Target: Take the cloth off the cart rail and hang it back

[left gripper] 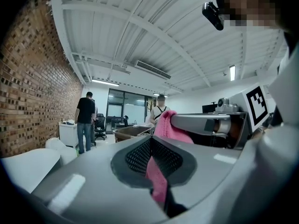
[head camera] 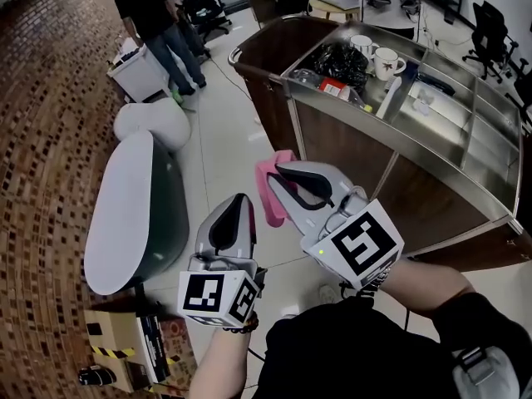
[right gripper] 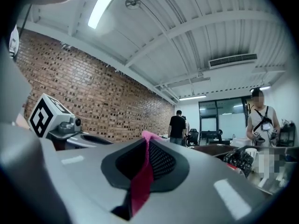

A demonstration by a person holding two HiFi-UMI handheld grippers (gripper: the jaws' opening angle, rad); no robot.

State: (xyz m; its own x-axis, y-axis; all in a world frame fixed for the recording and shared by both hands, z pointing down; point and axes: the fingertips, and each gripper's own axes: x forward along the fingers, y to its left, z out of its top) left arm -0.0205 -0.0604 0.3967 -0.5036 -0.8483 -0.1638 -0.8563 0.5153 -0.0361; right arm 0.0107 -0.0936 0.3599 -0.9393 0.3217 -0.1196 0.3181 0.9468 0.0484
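Nearest the viewer, the left gripper [head camera: 243, 210] and the right gripper [head camera: 281, 177] stand side by side, each with its jaws pressed together on a fold of the pink cloth [head camera: 268, 198]. Each gripper view shows the fabric pinched between the dark pads. The cloth hangs between the two grippers in the air, clear of the cart [head camera: 374, 165] and touching no part of it.

Step in hand, as judged: the cloth is off the rail and the hanging-back is not yet begun. The next move calls for bringing both grippers over the cart rail [head camera: 235, 55], which appears to be the curved bar at the cart's end, though the view is too small to be sure. The cloth must then be lowered so that it drapes on both sides before either grip is let go.

The cart is steel-topped with brown panels; two white mugs [head camera: 386, 61] and a black bag [head camera: 339, 61] lie in its compartments. A pale tiled floor [head camera: 224, 148], a white rounded seat [head camera: 133, 214], a brick wall [right gripper: 93, 87] and standing persons [head camera: 154, 15] lie beyond.
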